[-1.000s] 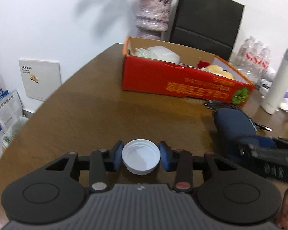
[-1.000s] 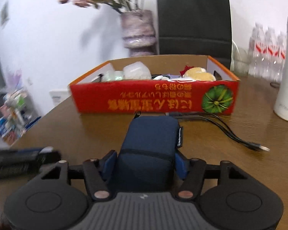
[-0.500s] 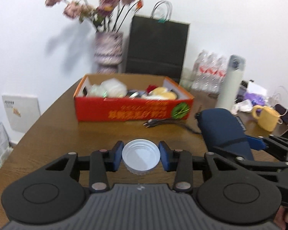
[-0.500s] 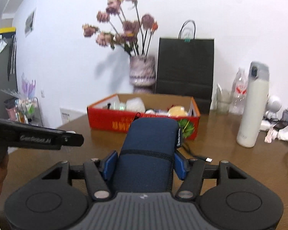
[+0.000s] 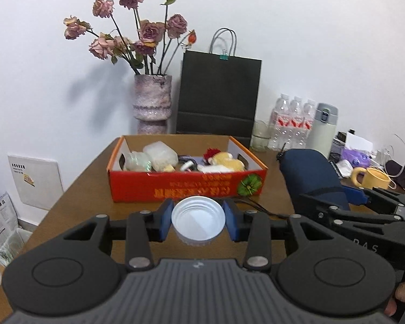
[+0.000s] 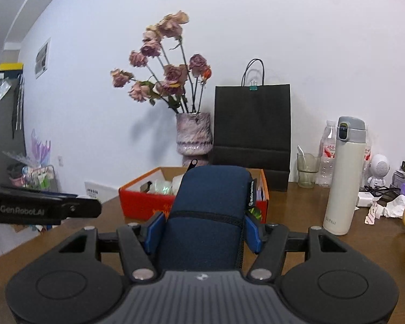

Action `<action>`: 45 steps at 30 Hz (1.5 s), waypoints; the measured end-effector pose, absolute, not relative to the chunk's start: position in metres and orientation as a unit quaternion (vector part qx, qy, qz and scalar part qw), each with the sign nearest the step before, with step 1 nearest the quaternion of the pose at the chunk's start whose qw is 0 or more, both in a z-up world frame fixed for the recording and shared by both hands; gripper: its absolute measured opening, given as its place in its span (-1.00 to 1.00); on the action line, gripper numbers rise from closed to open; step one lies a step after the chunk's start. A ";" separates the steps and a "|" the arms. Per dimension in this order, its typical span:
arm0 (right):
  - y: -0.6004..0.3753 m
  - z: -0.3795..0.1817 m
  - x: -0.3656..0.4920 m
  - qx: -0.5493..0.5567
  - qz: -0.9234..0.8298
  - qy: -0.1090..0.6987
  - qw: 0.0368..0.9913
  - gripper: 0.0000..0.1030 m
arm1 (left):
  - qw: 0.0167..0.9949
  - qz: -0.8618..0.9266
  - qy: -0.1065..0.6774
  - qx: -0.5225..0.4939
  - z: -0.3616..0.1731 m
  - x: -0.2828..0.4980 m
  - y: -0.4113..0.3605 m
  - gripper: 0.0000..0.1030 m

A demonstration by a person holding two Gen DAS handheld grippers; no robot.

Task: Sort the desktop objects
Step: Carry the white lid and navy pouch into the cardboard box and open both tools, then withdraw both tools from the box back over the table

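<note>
My left gripper is shut on a white plastic lid, held above the brown table in front of the red cardboard box. The box holds several items, among them clear plastic wraps and a yellow plush toy. My right gripper is shut on a dark blue zippered pouch, lifted off the table. The pouch and right gripper also show at the right of the left wrist view. The red box sits behind the pouch in the right wrist view.
A vase of dried roses and a black paper bag stand behind the box. A white thermos, water bottles, a glass, a yellow mug and a black cable lie to the right.
Both grippers have risen and tilted up, each still holding its object. The red box now sits lower and farther off in both views.
</note>
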State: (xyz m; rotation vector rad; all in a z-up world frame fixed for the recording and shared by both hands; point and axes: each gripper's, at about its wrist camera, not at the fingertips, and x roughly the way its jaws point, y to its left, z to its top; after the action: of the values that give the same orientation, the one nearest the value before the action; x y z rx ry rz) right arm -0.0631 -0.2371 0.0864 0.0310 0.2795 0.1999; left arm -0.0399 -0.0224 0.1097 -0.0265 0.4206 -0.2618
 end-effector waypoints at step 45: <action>-0.210 0.090 0.228 0.067 0.070 0.329 0.939 0.68 | 0.915 -0.081 0.396 0.002 0.087 0.217 0.010 1.00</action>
State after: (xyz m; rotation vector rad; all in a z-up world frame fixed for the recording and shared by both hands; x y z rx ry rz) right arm 0.2280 -0.2103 0.0895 0.1359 0.6721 0.1438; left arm 0.2169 0.0101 0.0869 0.0033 0.8146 -0.1664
